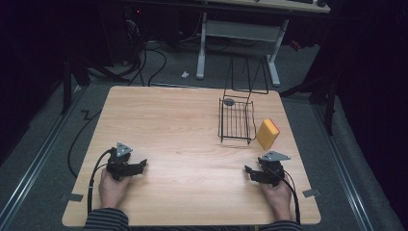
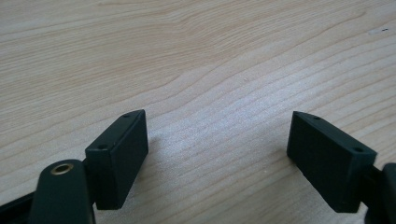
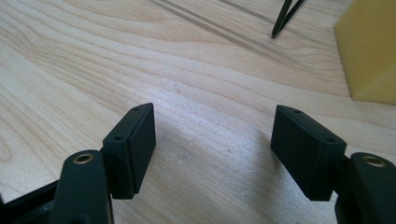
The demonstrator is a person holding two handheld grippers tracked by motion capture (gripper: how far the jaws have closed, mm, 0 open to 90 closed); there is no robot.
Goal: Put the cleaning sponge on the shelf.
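On the light wooden counter (image 1: 183, 139), both grippers sit low near the person's edge, well apart from each other. The left gripper (image 1: 140, 167) lies at the left side, its jaws spread wide with nothing but bare wood grain between them in the left gripper view (image 2: 217, 149). The right gripper (image 1: 250, 172) lies at the right side, its jaws likewise spread and empty (image 3: 212, 149). Both appear to be parked at rest, with the hands behind them flat on the counter, a posture consistent with a ready position rather than a reach.

The nearest object to the right gripper is a yellow block-shaped sponge with an orange upper face (image 1: 268, 134), standing tilted on the counter just beyond and slightly to the right of that gripper. It is near to, and may lean against, the right side of a black wire basket (image 1: 235, 120); contact cannot be confirmed. In the right gripper view the sponge (image 3: 369, 51) sits ahead and to the right, outside the jaw line, so a turn towards it would be needed before any grip.

The basket stands upright with its wire handle raised behind it. A small grey round item (image 1: 229, 102) rests at its far left corner; its nature cannot be determined.

Judgement: the sponge is untouched and within easy reach of the right gripper.
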